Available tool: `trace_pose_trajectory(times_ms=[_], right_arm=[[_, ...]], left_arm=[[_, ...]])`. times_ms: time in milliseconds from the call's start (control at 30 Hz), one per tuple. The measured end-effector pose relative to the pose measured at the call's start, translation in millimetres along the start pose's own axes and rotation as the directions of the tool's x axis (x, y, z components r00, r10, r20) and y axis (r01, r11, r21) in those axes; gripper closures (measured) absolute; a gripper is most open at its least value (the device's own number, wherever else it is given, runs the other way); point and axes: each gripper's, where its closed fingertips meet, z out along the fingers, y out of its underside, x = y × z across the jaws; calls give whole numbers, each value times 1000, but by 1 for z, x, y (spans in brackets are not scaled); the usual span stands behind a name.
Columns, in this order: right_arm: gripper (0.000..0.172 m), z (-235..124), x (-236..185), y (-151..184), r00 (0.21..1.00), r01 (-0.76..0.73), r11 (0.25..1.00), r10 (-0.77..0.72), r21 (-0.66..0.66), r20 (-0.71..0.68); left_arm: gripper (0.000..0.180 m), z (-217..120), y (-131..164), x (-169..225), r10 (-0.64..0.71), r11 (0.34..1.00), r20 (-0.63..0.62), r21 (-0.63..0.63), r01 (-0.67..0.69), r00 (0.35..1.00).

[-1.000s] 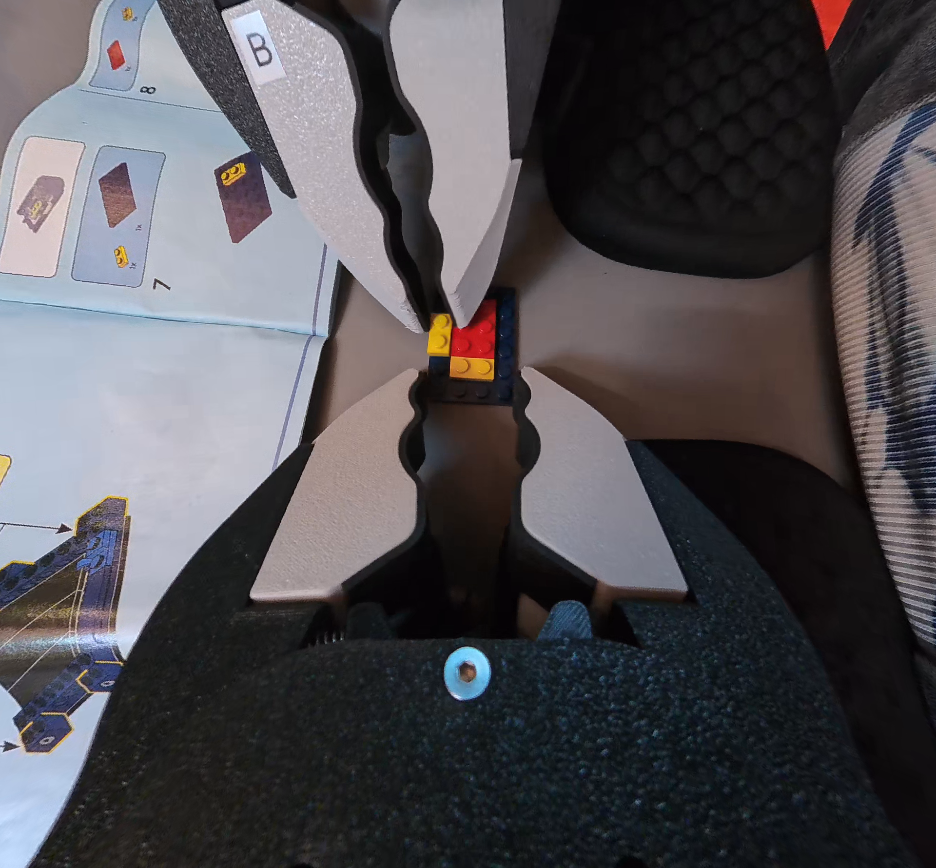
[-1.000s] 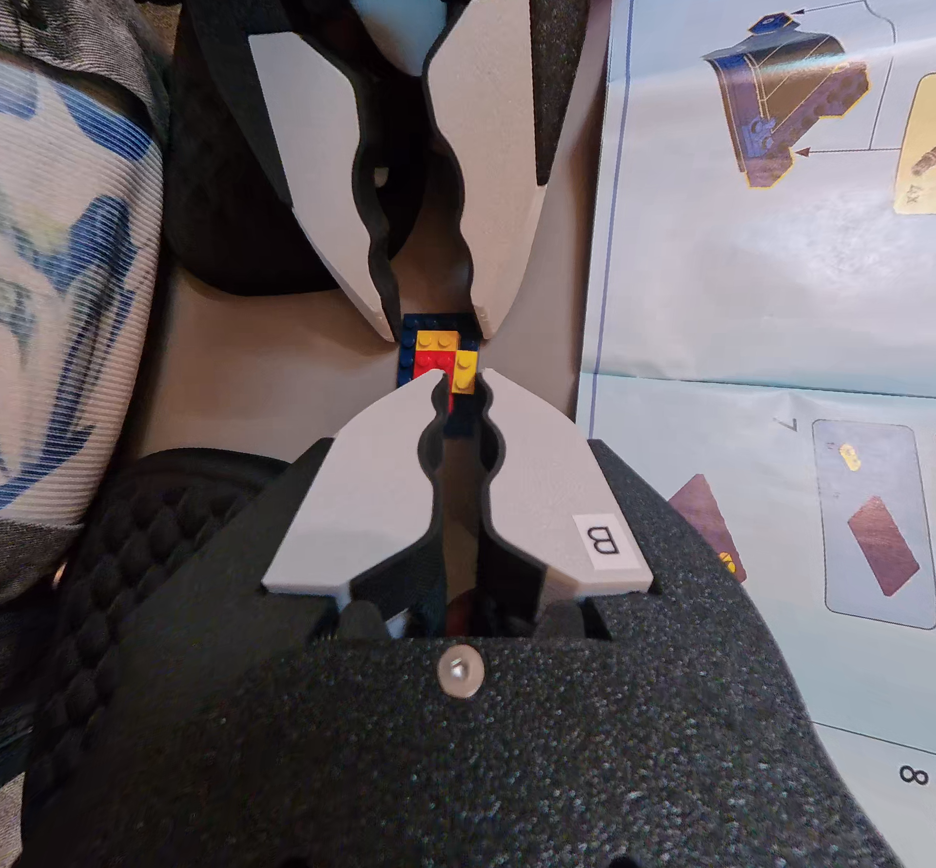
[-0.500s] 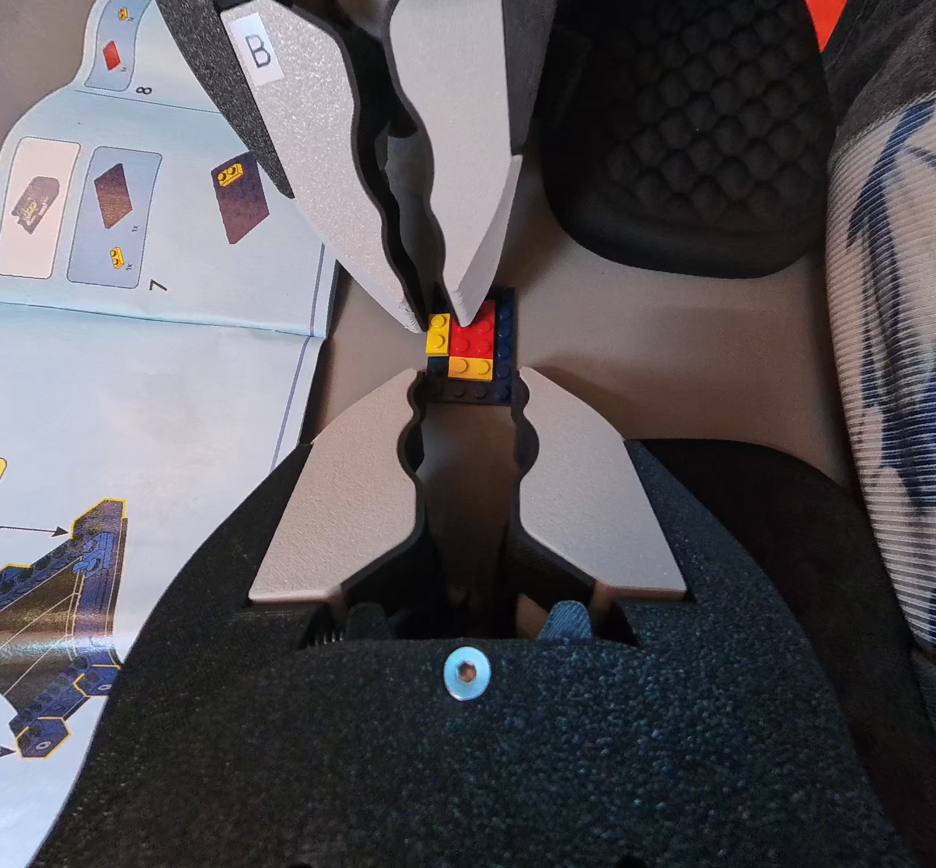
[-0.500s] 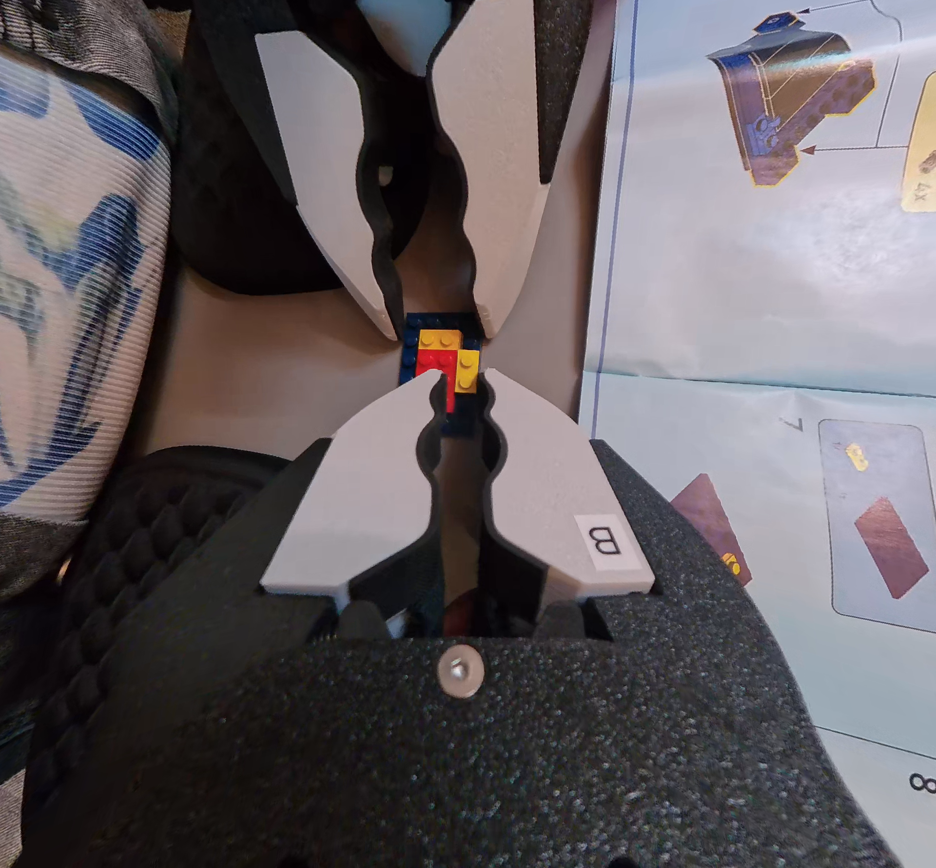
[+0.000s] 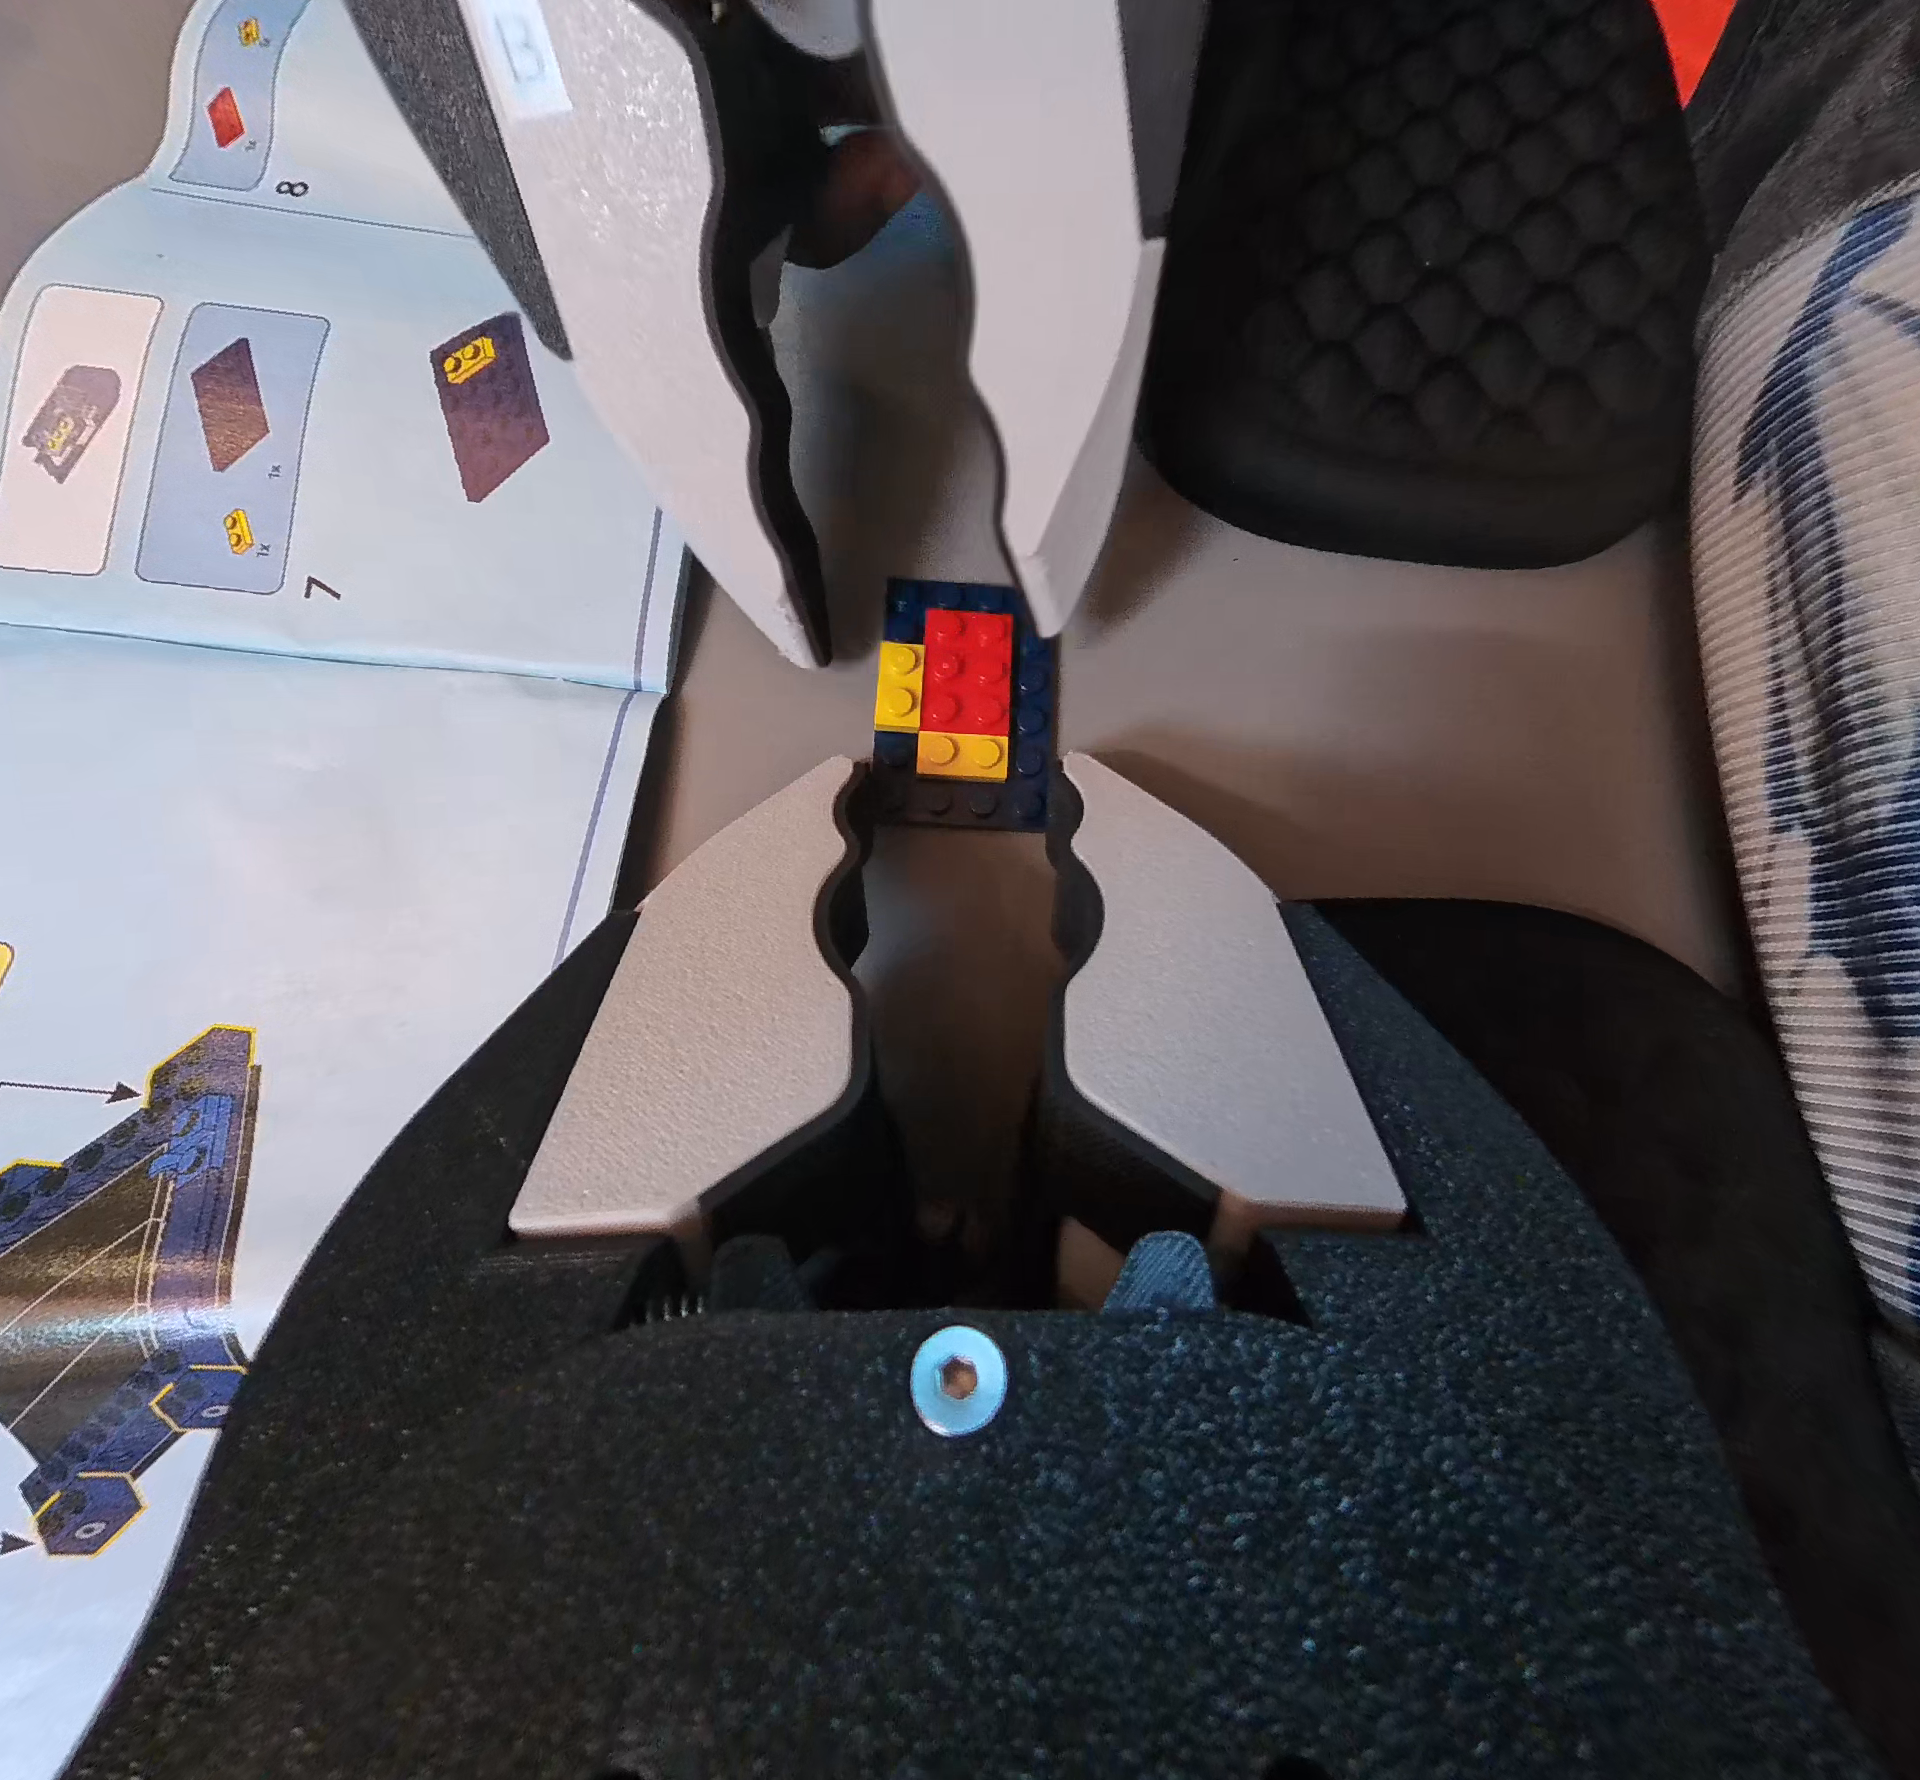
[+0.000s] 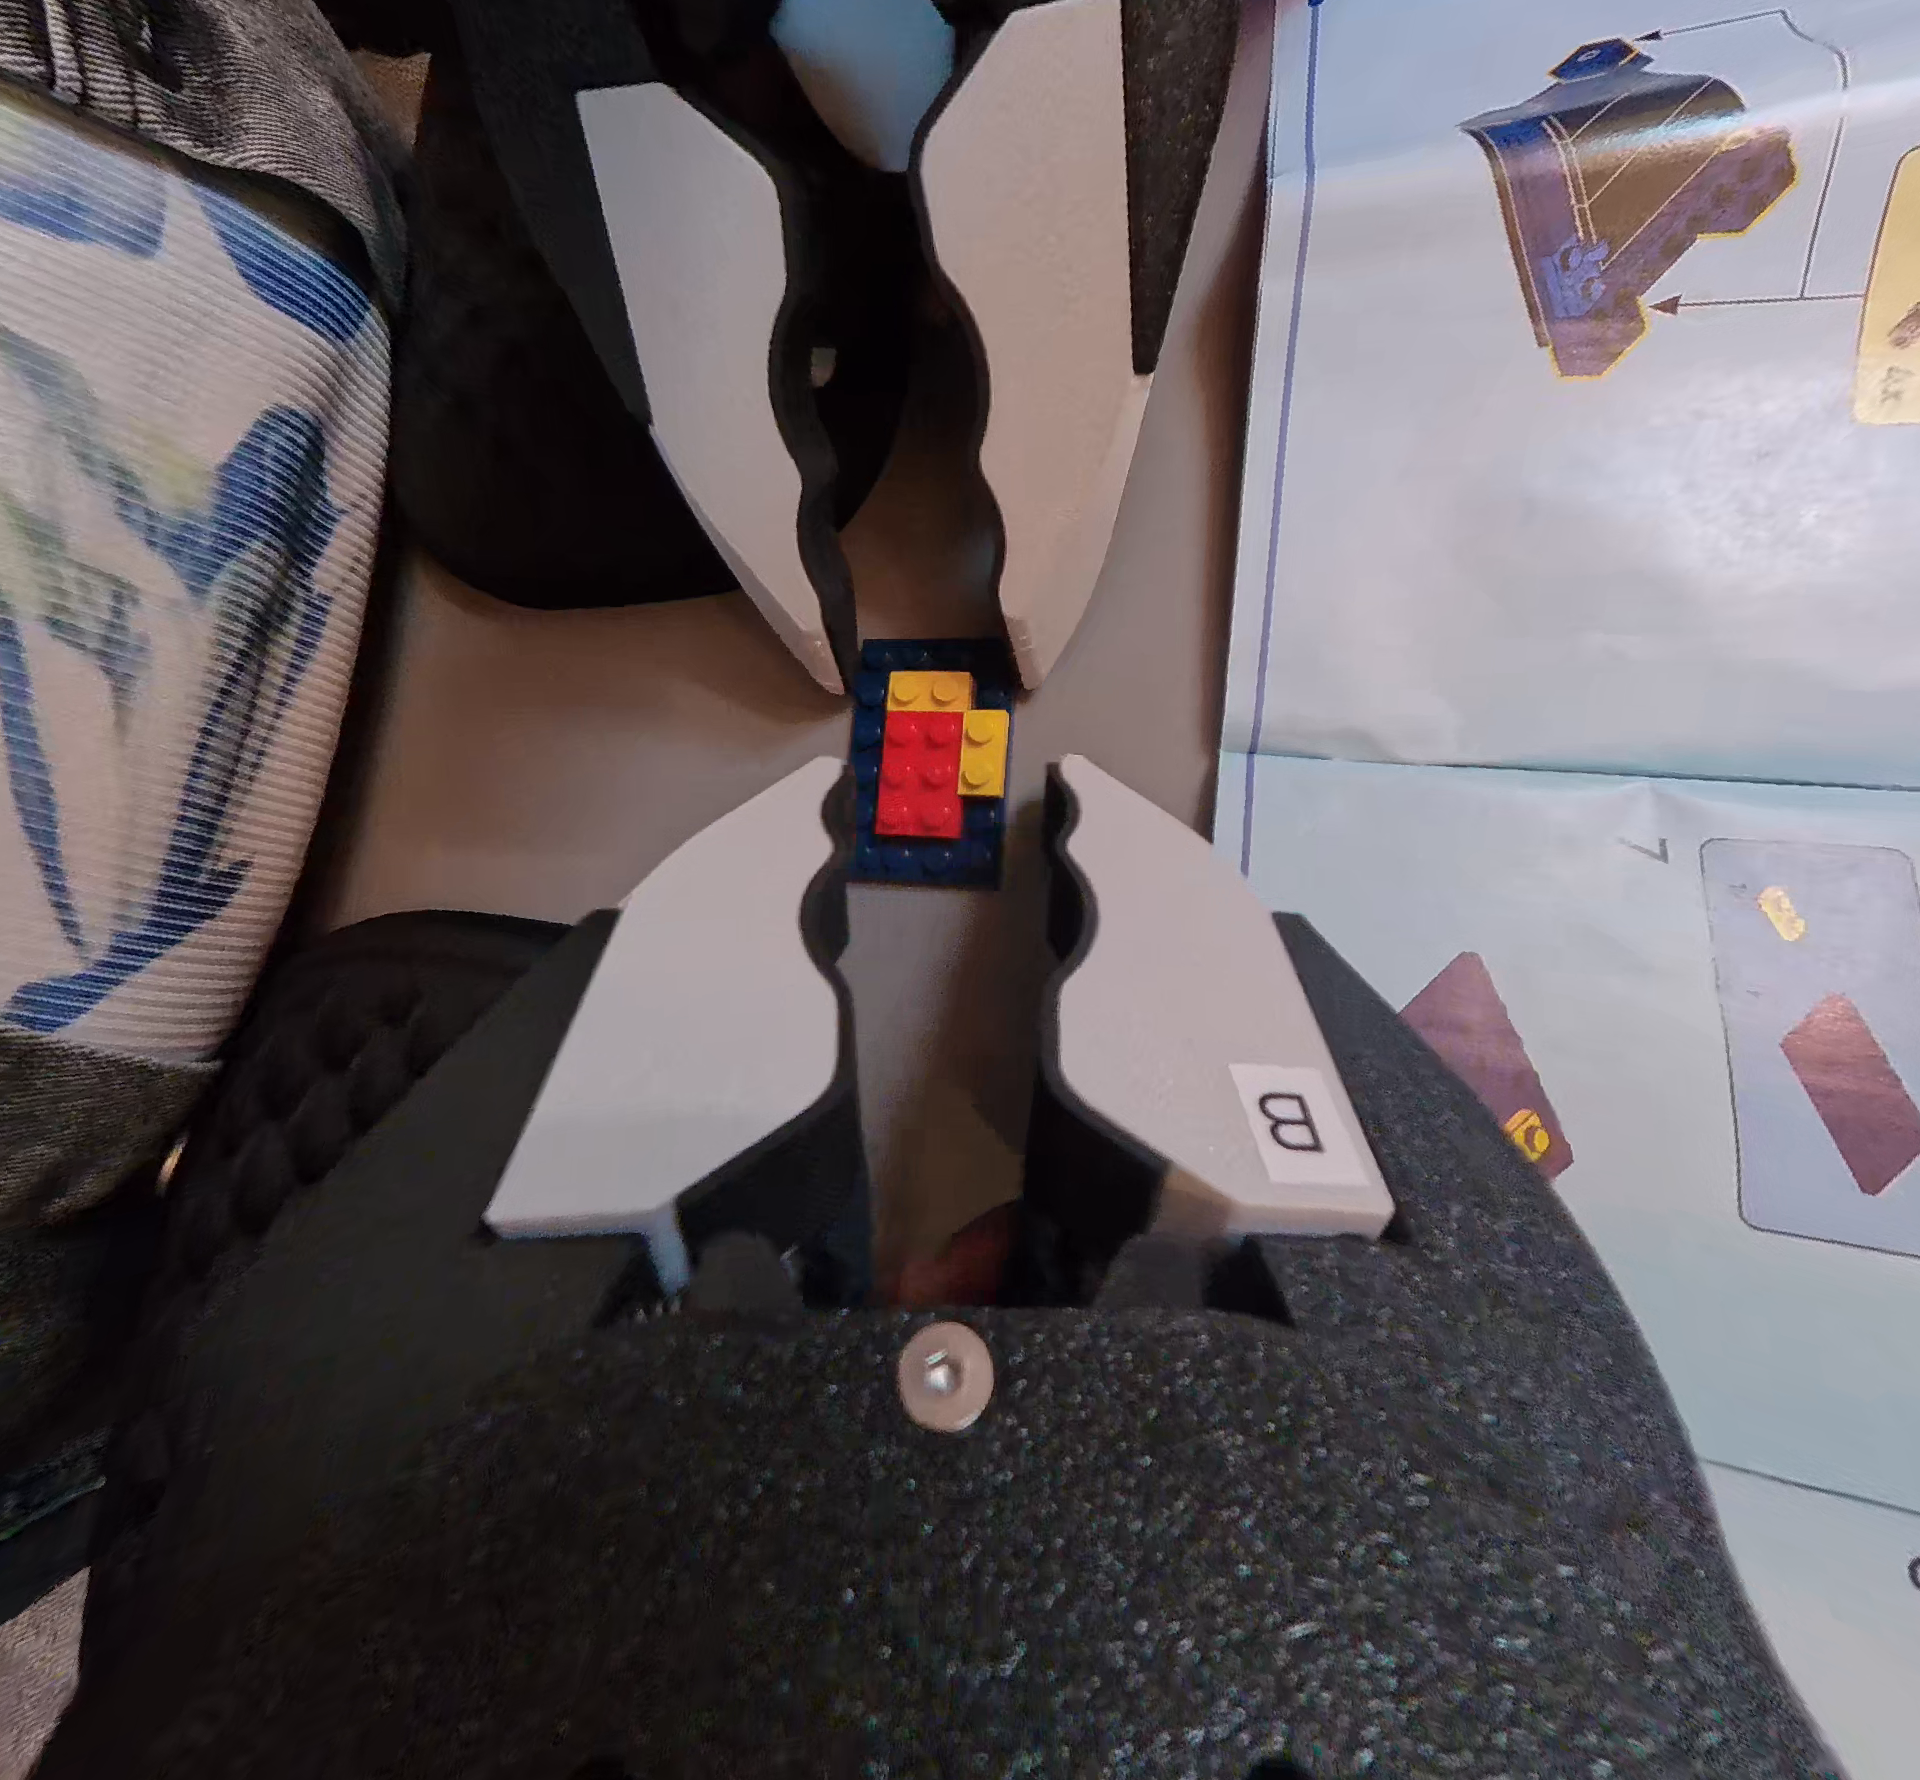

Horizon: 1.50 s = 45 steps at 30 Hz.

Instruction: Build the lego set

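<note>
A plain beige table [image 5: 1351, 743] carries a small dark blue studded plate [image 5: 1034, 691] topped with one red brick [image 5: 971, 670] and two yellow bricks [image 5: 899, 691]. The plate lies flat between two claws that face each other.

The left claw [image 5: 961, 780] grips the plate's near end, its pale fingertips [image 5: 1091, 774] pressed against the two long edges. The right claw [image 6: 945, 780] stands open at the opposite end: its tips flank the plate with a visible gap on one side.

A light blue instruction booklet [image 5: 312, 795] lies open just beside the plate, its edge close to the claws. On the other side sit a black quilted pad [image 5: 1434, 224] and a person's striped blue-and-white sleeve [image 5: 1818, 639]. Bare table shows only in a narrow strip around the plate, hemmed in by booklet, pad and sleeve.
</note>
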Motion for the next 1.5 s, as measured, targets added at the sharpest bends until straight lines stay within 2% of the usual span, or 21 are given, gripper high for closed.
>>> trace_pose_trajectory(times_ms=[200,533,767,967,1267,1500], right_arm=[[128,2,-6,10,990,78,997,-77,6,-117],[134,3,-3,14,960,91,995,-98,-40,-260],[138,4,-3,15,954,81,983,-124,-163,-272],[140,5,-3,14,953,89,986,-126,-142,-274],[140,4,-5,15,948,105,990,-127,-91,-293],[140,-1,-4,12,950,84,995,-95,-51,-298]], left_arm=[[148,0,0,0,0,1000,0,0,0,1000],[148,0,0,-1,3,1000,4,0,-3,1000],[148,0,0,-1,6,1000,6,0,-6,1000],[148,0,0,-1,4,1000,4,0,-4,1000],[139,-2,-1,-1,-27,999,-16,20,27,1000],[129,-13,-9,-11,-125,987,-2,103,125,992]])
